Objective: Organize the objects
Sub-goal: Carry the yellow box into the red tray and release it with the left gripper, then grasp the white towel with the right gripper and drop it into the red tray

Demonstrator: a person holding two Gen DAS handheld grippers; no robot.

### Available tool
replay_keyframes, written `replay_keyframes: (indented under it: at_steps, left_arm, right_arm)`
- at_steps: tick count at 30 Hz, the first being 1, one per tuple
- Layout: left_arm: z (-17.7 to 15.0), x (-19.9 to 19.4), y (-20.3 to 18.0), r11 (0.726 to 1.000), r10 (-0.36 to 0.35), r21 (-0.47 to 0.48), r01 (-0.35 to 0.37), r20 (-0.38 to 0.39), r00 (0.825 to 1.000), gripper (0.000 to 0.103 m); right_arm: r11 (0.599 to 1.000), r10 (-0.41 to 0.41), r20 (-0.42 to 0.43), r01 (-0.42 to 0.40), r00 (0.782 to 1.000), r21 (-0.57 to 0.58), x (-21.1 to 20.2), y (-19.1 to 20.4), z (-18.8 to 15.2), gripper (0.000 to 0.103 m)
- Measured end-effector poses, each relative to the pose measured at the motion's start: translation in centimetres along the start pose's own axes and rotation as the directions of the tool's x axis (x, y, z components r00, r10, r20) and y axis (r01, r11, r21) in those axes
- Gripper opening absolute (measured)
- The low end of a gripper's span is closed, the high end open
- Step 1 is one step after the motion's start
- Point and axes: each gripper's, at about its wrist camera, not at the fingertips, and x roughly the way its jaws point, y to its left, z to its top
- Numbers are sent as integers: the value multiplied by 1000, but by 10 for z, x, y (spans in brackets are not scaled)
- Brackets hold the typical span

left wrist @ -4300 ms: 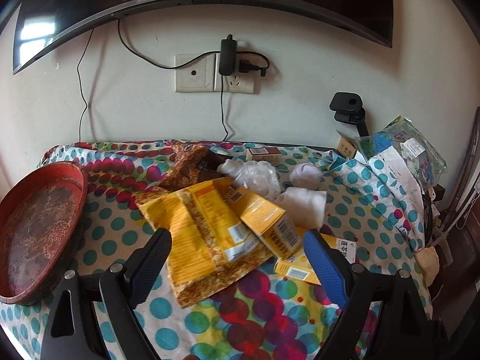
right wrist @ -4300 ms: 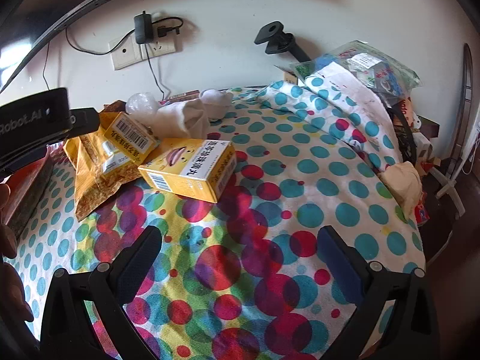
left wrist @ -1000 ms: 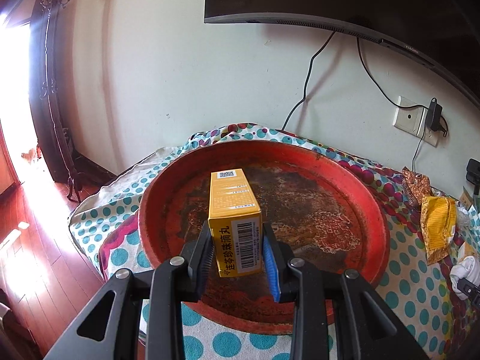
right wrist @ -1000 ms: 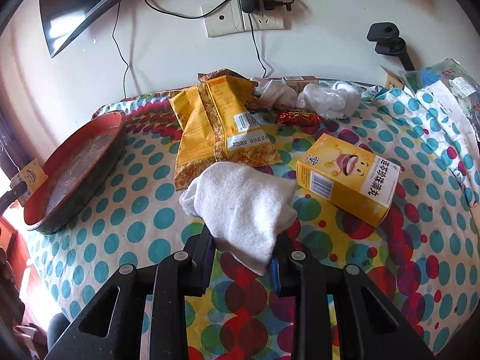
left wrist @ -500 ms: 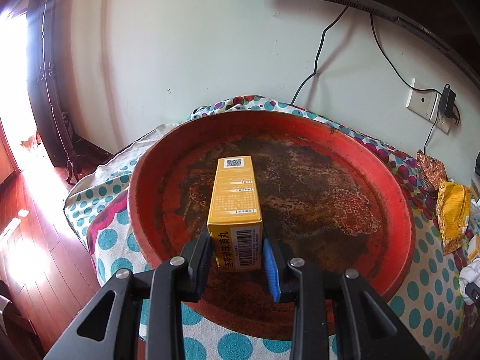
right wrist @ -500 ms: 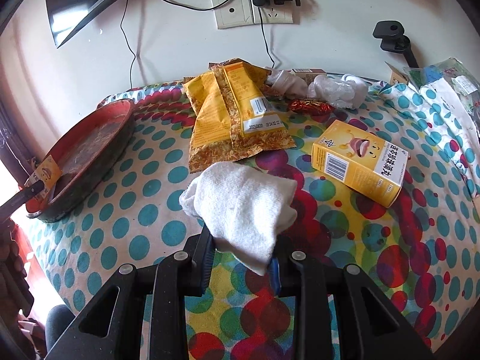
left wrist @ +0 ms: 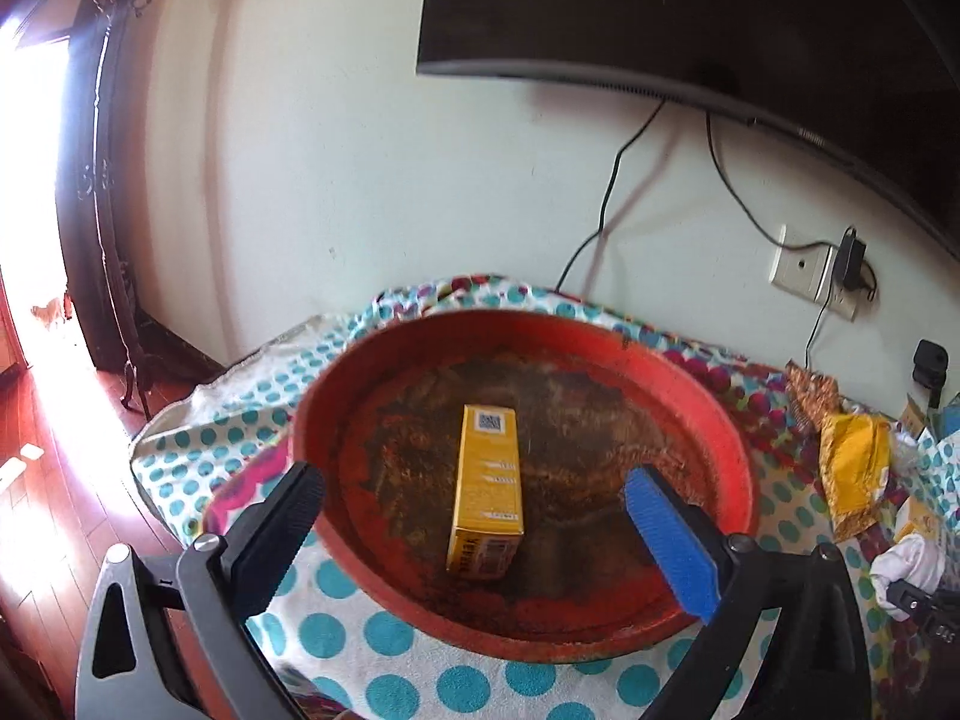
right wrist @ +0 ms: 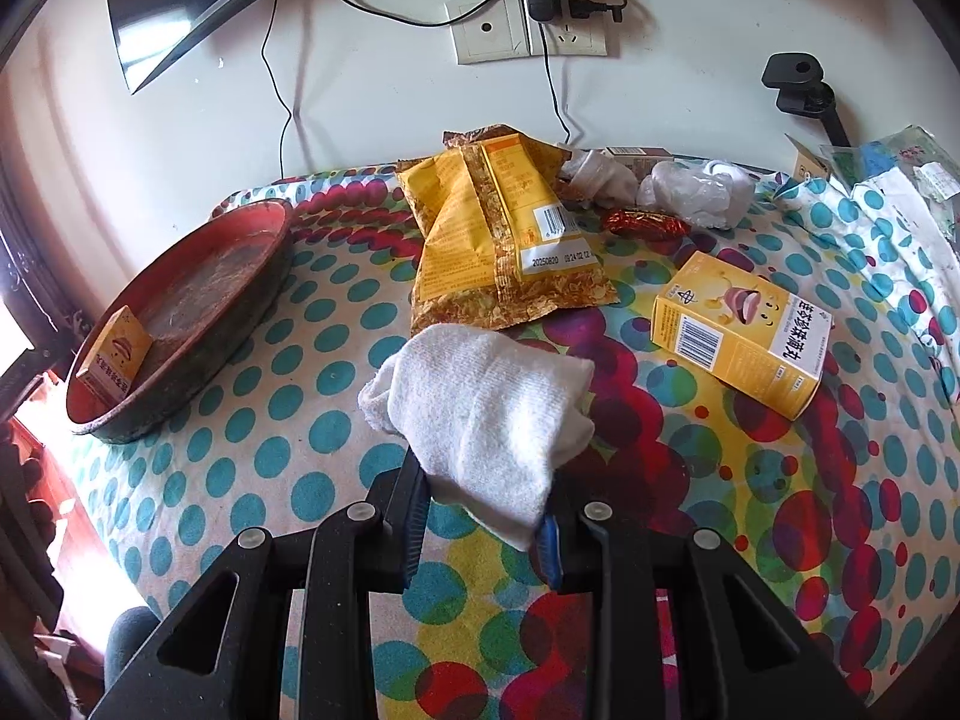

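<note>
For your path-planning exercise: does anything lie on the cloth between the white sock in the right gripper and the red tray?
Nothing visible. Between the white sock and the red tray lies only bare dotted cloth.

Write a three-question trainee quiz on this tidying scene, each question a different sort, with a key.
1. True or false: the small yellow box lies inside the red tray, free of the left gripper.
2. What does the right gripper hold? A) snack bag B) white cloth C) red wrapper
3. Fill in: the larger yellow box lies on the ____ tablecloth.

Key: 1 true, its jaws are opening, pads clear of the box. 2 B, the white cloth. 3 polka-dot.
</note>
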Motion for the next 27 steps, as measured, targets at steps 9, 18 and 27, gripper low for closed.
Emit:
replay_keyframes:
  at_steps: [9, 18, 27]
  left_arm:
    - [-47, -78, 45, 959, 238, -144, -243, -52, 970, 103]
    - [-51, -62, 52, 971, 212, -106, -217, -54, 976, 103]
    - [-51, -53, 67, 970, 191, -139, -200, -81, 978, 103]
  right_arm:
    - [999, 39, 13, -38, 999, -32, 2, 35, 14, 29]
    - [977, 84, 35, -75, 996, -200, 19, 136, 50, 29]
    - [960, 104, -45, -112, 994, -258, 64, 208, 61, 29]
